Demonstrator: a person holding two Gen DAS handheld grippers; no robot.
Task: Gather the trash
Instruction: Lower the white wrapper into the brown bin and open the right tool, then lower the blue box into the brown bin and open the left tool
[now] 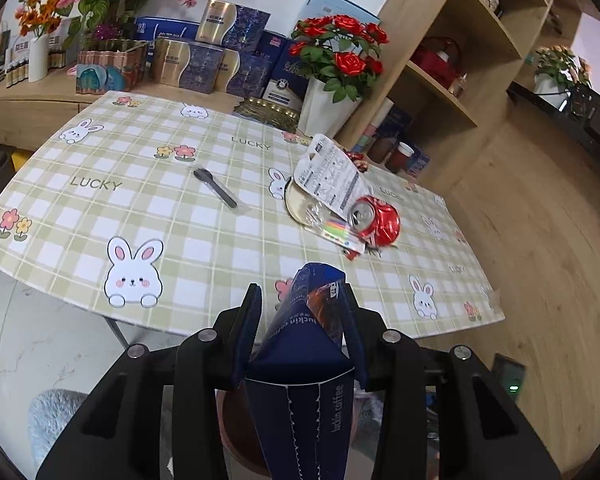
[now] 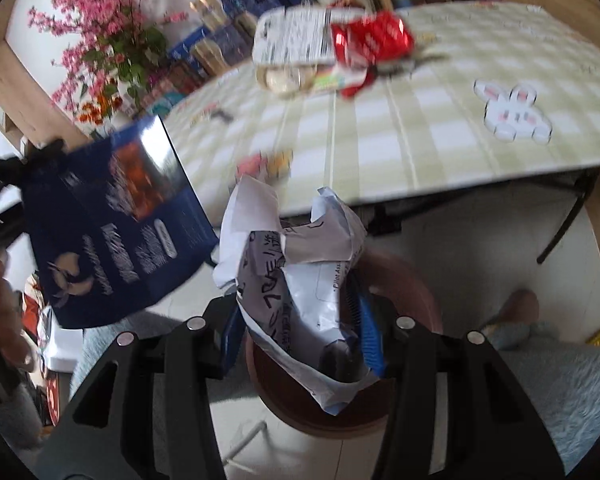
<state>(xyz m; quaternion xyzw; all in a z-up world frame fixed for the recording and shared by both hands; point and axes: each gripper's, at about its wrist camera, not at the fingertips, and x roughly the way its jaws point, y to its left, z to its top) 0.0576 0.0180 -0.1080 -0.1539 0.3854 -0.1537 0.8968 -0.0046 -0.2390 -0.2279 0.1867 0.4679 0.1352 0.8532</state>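
Note:
My left gripper (image 1: 302, 296) is shut on a dark blue coffee paper bag (image 1: 304, 340), which hangs over a brown round bin (image 1: 236, 420) below the table edge. The same blue bag (image 2: 116, 220) shows at the left of the right wrist view. Directly above the bin (image 2: 416, 280), my right gripper (image 2: 296, 312) is shut on a crumpled white wrapper (image 2: 296, 264) with black writing. On the checked table (image 1: 148, 208) lie a crushed red can (image 1: 380, 220), a white blister-pack card (image 1: 332, 176), a gold lid (image 1: 296, 204) and a wrapped black fork (image 1: 216, 188). The can (image 2: 372, 38) and card (image 2: 292, 36) appear blurred.
A white vase of red roses (image 1: 332, 64) and stacked gift boxes (image 1: 204, 60) stand at the table's far side. Wooden shelves (image 1: 460, 60) rise at the right. A grey fluffy rug (image 2: 560, 380) lies beside the bin on the floor.

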